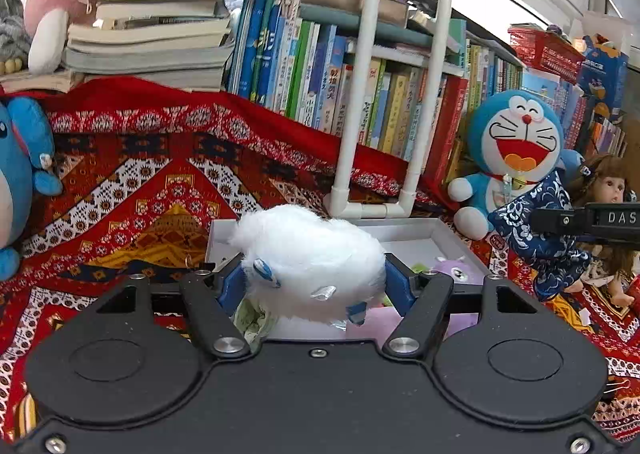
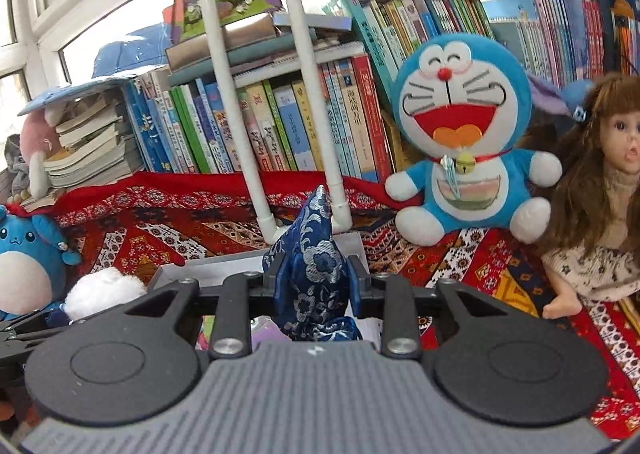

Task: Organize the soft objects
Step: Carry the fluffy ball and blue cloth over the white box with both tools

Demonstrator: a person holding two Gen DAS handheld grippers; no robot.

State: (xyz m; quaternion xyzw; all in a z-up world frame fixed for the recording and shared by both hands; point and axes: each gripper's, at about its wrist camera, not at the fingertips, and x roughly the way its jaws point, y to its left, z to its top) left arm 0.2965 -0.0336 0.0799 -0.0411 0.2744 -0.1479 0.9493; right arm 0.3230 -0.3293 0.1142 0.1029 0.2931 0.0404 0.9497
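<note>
**— Over the near edge of the white box (image 1: 448,232), what are we carrying?**

— We have a fluffy white plush toy (image 1: 312,266) in our left gripper (image 1: 314,280), its blue pads (image 1: 230,282) pressed into the fur from either side, fairly wide apart because the toy is bulky. It hangs just above the box, which lies on the red patterned cloth (image 1: 160,182).

**— And on the right?**

— Our right gripper (image 2: 314,286) is clamped, fingers nearly together, on a blue brocade fabric pouch (image 2: 312,266) with a silver floral pattern; its pointed tip stands up above the pads. From the left camera we see that pouch off to the right of the box, near the Doraemon plush (image 1: 516,150).

**— Anything already in the box?**

— We see a small purple plush (image 1: 454,268) and something green beside it, though our own gripper hides most of them, so we cannot say what the green thing is.

**— What sits around us?**

— Far behind the box stands a white pipe frame (image 1: 372,94) before a row of books (image 1: 304,66). A long-haired doll (image 2: 600,182) sits right of Doraemon, and a round blue plush (image 2: 24,262) lies at far left.
</note>
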